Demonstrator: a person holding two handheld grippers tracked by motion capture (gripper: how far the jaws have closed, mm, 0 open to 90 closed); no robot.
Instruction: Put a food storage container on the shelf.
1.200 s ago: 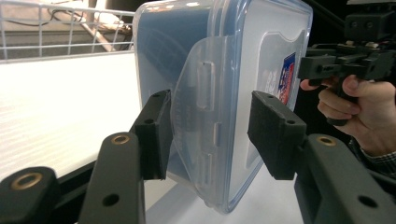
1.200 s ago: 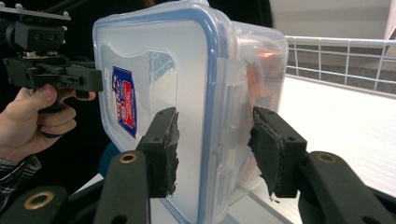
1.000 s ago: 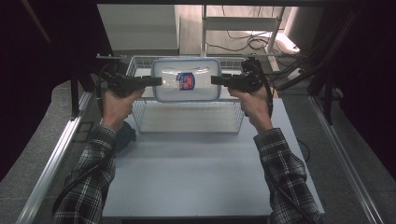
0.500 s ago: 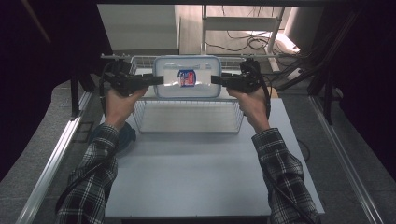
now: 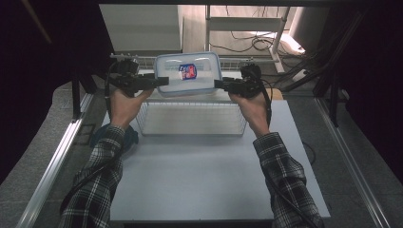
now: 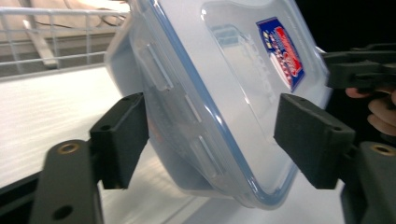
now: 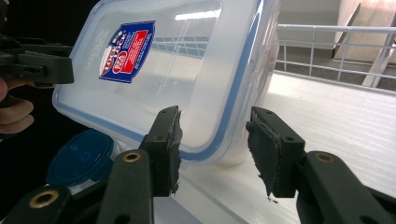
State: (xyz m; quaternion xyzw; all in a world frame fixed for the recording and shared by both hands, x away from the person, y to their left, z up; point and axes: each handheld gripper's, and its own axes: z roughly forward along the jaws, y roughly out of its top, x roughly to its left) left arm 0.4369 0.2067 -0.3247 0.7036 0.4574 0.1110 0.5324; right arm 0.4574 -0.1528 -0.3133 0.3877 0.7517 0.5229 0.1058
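A clear plastic food box [image 5: 188, 73] with a blue-rimmed lid and a red-and-blue label sits over the far part of the wire basket [image 5: 190, 124] at the back of the white desk [image 5: 199, 175], with one pair of tongs at each short end. In the two tongs views it looks tipped, lid turned partly sideways, with one lower edge down near the basket floor; whether it truly rests there or leans on the far rail I cannot tell.

The left tongs [image 6: 210, 140] have just been opening: the jaws stand wide on either side of the box's lid edge, and gaps show between the pads and the plastic, so this end looks let go. The right tongs [image 7: 212, 144] have just been closing a little. Here the near pad lies against the lid by its rim, while the other pad stands apart from the box wall with light showing between, so the jaws are narrower but not yet pinching. My judgement is that both ends were taken so the wide box could be carried level and set into the basket, and the grip is now being eased off.

A round blue lid [image 7: 81, 156] lies on the desk to the left, outside the basket
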